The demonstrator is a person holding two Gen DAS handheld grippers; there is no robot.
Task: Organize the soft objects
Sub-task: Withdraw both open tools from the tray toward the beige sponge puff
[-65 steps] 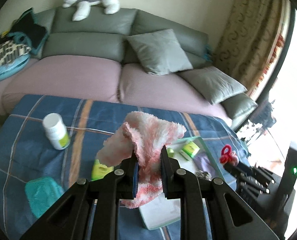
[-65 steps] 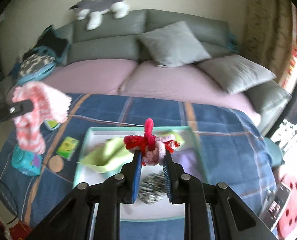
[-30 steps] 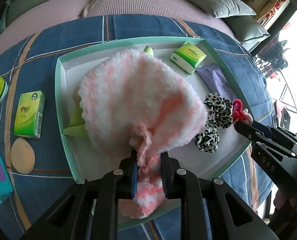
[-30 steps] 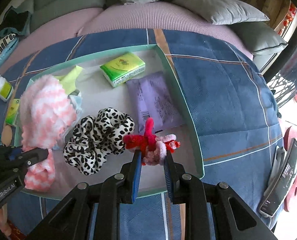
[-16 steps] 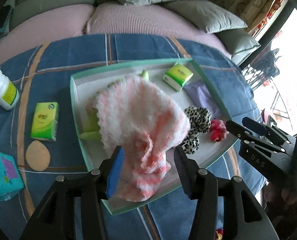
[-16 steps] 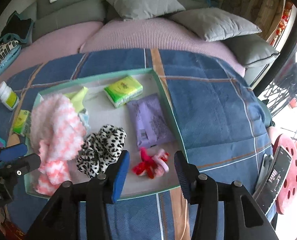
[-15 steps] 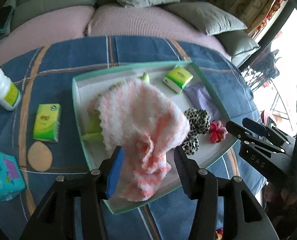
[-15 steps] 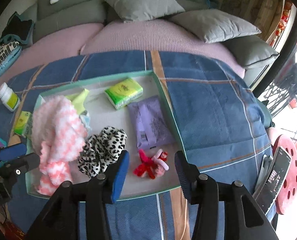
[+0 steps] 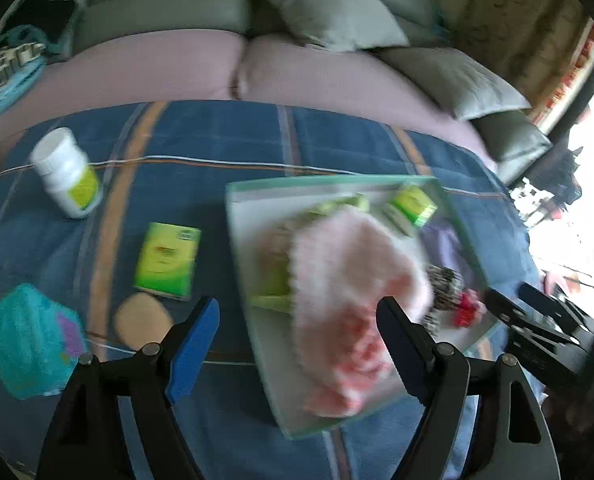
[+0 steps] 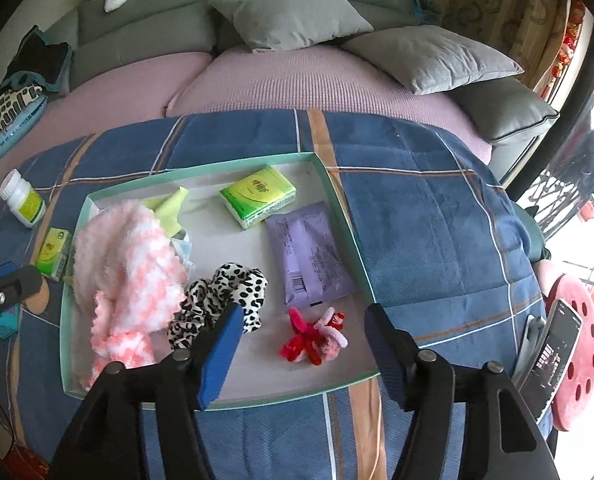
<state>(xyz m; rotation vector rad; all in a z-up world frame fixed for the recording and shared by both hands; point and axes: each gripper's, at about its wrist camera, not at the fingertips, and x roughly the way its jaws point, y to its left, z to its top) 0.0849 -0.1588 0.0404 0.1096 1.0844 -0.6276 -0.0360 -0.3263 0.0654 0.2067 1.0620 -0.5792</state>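
Tools, left point(image 9: 297, 320) and right point(image 10: 301, 328), just spread and empty, hang above tray rim point(image 10: 353, 240).

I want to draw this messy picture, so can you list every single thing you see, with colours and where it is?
Shallow mint-green tray: 1, on the blue plaid blanket.
Fluffy pink-and-white knit: 1, tray's left side.
Leopard-print scrunchie: 1, tray middle.
Red-and-pink hair ties: 1 bunch, tray front.
Purple flat packet: 1, tray right.
Green tissue packs: 2, one in the tray, one on the blanket.
White pill bottle: 1, blanket's left.
Grey cushions: several, on the sofa.
Left gripper: black with blue pads, open, above the knit.
Right gripper: same, open, above the hair ties.
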